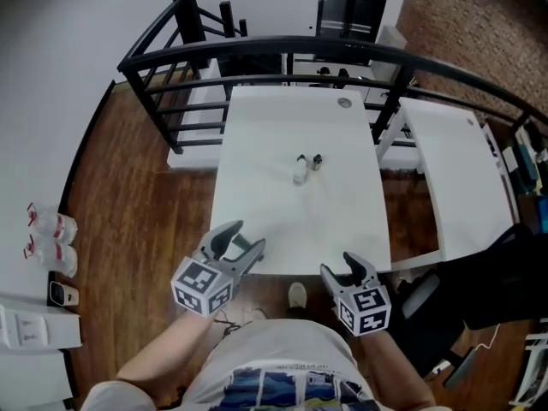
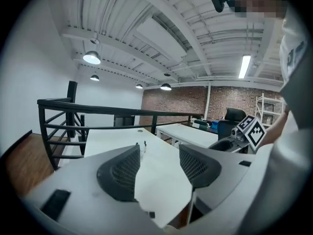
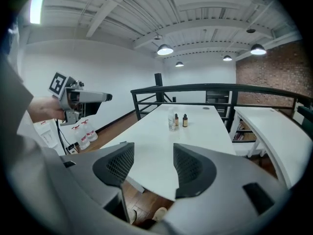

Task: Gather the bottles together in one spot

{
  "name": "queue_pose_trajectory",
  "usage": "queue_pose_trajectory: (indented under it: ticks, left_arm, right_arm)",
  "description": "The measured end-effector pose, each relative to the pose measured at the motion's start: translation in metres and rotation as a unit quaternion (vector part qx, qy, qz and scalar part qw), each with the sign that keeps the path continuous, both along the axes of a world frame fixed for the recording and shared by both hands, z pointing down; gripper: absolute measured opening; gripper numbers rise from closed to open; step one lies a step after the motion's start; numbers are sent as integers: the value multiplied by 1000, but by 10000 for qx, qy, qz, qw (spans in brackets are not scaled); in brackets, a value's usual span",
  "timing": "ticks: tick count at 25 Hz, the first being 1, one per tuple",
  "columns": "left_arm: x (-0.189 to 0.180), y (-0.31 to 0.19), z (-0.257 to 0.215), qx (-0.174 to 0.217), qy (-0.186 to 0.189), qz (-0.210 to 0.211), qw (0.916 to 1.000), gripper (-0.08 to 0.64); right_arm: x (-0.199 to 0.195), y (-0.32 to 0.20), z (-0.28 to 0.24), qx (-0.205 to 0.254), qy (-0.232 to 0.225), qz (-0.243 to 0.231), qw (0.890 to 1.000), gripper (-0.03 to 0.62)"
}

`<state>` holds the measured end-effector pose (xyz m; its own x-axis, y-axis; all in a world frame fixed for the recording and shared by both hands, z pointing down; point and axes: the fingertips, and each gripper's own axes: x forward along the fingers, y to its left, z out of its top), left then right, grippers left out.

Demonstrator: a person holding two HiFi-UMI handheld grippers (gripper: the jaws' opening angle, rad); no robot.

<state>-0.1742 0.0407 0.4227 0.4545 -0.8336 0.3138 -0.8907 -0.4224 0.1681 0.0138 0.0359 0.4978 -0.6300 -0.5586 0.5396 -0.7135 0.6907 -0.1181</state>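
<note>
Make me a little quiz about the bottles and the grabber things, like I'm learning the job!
1. How many bottles stand on the white table?
2. True or false: the left gripper and the right gripper are both open and empty.
3. Where are the bottles? A: near the table's middle. B: at its near edge. C: between jaws.
Key: 1 three; 2 true; 3 A.
</note>
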Motion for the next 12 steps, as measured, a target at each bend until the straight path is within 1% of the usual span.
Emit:
queue_pose_trajectory:
  ticks: [3,6,9,12]
  left_arm:
    - [0,52,12,-243,91,11,9997,253]
    - [0,90,21,-420,189,60,9989,253]
    - [3,117,26,-590,288,166,9977,253]
    - [8,134,26,-694,297,253,9968,253]
  right_arm:
    - [-2,30,-14,63,5,82,9999,276]
    - [-3,56,-24,125,-11,162,9998,276]
    - [-5,79,-27,138,-2,149,9998,276]
    - [-4,93,-30,141,16,162,9998,276]
